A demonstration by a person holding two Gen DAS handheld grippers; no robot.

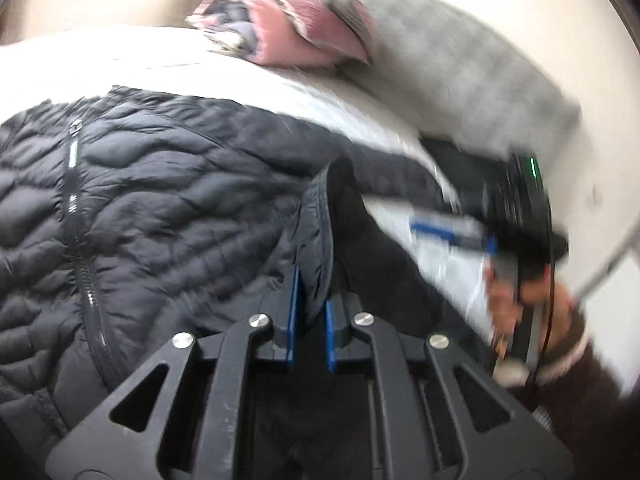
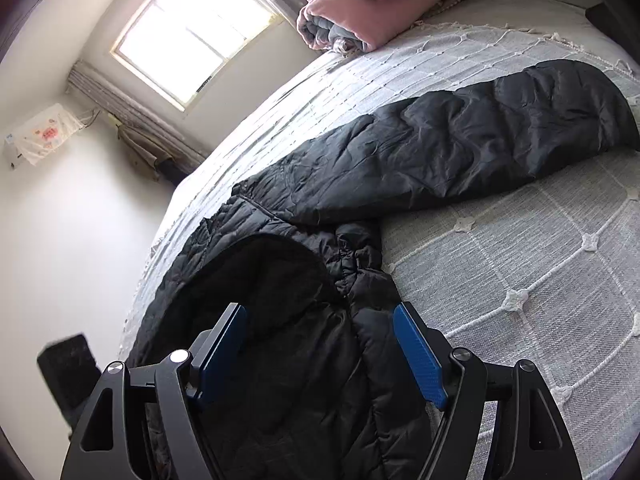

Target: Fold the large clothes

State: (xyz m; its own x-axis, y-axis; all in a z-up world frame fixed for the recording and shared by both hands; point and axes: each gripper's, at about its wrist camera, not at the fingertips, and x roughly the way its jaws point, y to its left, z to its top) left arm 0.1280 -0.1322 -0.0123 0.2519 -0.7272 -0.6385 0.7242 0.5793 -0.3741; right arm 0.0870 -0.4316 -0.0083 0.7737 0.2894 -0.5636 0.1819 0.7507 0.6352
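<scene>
White bedspread [image 2: 520, 264] with a pink rolled quilt [image 2: 360, 12] up by the window [image 2: 192, 32]. My black puffer jacket [image 2: 460, 140] is spread across the bed, zipper [image 1: 76, 216] facing up. Left gripper [image 1: 311, 316] is pinched tight on a jacket edge fold; right gripper [image 2: 320, 344] hangs wide apart over the hood, gripping nothing.
</scene>
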